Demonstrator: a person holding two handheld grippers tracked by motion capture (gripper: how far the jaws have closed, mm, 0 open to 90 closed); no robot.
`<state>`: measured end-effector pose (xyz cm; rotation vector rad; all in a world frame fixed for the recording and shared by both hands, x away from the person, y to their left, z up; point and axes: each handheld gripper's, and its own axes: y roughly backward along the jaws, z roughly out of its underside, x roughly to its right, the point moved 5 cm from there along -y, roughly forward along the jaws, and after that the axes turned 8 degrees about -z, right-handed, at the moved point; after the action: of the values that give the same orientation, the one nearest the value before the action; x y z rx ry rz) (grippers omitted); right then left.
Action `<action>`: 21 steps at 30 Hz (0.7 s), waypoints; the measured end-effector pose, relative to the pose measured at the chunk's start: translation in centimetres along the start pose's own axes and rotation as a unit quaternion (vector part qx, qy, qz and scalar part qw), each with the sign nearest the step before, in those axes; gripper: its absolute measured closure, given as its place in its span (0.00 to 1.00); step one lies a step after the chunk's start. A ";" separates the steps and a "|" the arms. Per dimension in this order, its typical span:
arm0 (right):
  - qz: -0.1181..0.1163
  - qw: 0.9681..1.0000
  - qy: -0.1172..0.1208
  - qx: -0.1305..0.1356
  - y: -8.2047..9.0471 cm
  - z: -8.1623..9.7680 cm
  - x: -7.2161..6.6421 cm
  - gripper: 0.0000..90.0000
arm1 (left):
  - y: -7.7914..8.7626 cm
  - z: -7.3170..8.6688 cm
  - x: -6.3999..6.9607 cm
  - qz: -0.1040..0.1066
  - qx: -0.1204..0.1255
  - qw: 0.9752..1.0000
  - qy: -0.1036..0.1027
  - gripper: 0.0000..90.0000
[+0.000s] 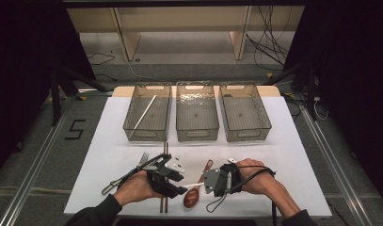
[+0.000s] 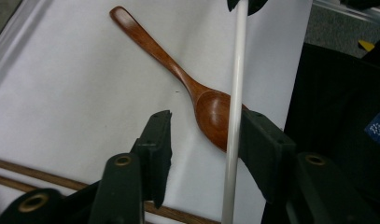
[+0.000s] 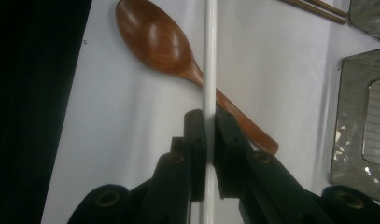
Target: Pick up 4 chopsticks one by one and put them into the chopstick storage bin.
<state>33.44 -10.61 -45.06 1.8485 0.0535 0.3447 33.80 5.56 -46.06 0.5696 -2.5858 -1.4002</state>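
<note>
White table (image 1: pixel 283 155) carries three bins; one white stick (image 1: pixel 143 116) already lies in the left bin (image 1: pixel 132 107).

Right claw (image 3: pixel 210 122) grips a second stick (image 3: pixel 209 56) over the spoon (image 3: pixel 159 42), while the left claw (image 2: pixel 204 133) stands open around it; binning it remains, I judge.

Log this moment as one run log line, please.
right gripper: shut on white chopstick | left gripper: open, jaws either side of chopstick | wooden spoon: on table beneath | left bin: one white chopstick

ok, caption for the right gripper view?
Right hand-held gripper shut on a white stick above a wooden spoon.
</note>
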 end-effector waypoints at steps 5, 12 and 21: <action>0.001 1.000 0.002 -0.003 0.0 -0.1 -0.1 0.95 | -0.3 -0.2 0.2 0.008 -0.006 1.000 -0.007 0.71; 0.004 1.000 0.004 -0.005 -0.1 -0.1 -0.1 0.95 | -0.4 -0.4 0.4 0.024 -0.011 1.000 -0.014 0.81; 0.005 1.000 0.009 -0.009 -0.2 -0.1 -0.1 0.95 | -0.6 -0.5 0.8 0.040 -0.015 0.999 -0.022 0.92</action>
<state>33.31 -10.47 -45.19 1.8285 0.0531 0.3668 33.40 4.58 -46.28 0.4313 -2.5850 -1.4393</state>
